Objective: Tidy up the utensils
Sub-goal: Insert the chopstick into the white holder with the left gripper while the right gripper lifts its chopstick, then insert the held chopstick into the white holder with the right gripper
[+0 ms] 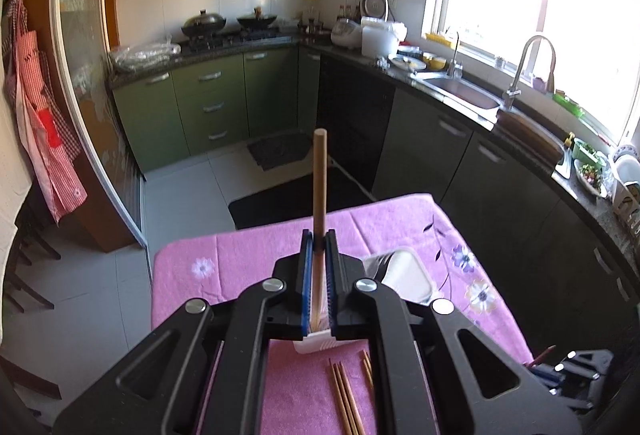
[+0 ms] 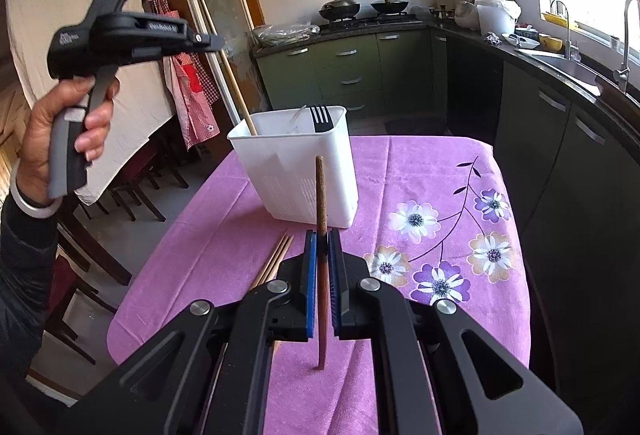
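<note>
On the table: a pink floral cloth (image 2: 420,171) covers it, with a white slotted plastic utensil holder (image 2: 304,171) at its 12 o'clock end.
Left gripper (image 1: 319,237): jaws pinched on a pale wooden chopstick (image 1: 319,187) whose lower end dips into the holder.
Right gripper (image 2: 322,235): jaws clamped on a dark brown chopstick (image 2: 321,195), lifted clear of the cloth.
Holder contents: a black-handled metal fork (image 2: 320,119).
Loose chopsticks (image 2: 276,259): flat on the cloth, 10 o'clock of the right gripper.
</note>
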A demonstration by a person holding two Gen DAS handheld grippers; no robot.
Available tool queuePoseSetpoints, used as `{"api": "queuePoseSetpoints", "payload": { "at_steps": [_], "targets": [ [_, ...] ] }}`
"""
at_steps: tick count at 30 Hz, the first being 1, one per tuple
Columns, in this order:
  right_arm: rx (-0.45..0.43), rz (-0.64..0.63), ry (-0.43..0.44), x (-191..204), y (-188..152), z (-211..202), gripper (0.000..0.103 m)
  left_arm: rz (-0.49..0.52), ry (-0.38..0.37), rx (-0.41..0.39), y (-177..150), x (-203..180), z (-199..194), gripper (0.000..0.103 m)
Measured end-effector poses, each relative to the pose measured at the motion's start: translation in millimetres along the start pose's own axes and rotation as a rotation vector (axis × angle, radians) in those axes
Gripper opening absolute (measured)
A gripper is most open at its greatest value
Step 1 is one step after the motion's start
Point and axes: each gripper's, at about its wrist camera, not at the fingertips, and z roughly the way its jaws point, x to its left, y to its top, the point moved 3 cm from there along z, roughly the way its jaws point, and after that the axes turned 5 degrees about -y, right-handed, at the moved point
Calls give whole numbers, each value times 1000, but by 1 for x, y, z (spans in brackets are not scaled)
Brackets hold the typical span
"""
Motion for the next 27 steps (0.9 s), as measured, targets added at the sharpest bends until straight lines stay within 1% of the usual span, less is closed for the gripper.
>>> {"api": "queuePoseSetpoints", "payload": {
  "at_steps": [4,6,8,12,15,16,19,22,24,27],
  "targets": [
    [-44,-3,-1,6,21,-8,7,7,-7,55,-24,2,22,7],
    [-67,-10,7,10,36,-13,7,10,-10,68,-34,2,26,14],
    [-101,-17,6,14,55,-20,7,13,-13,66,-39,2,23,25],
    [-171,-20,24,21,101,-33,7,17,-13,17,-45,4,-3,26],
    [-220,-11,34,26,137,-37,7,6,-16,-24,-54,7,-29,33],
    [-242,-4,29,27,151,-37,7,8,-16,-32,-60,7,-37,34],
    [-275,0,-2,29,177,-31,7,23,-20,-30,-80,7,-53,35],
    [-266,-1,-57,26,195,-11,7,26,-35,-2,-103,8,-60,36],
    [-225,6,-75,22,198,10,7,18,-47,23,-118,10,-62,36],
    [-143,22,-76,14,190,46,7,9,-50,52,-133,17,-62,37]
  ]
}}
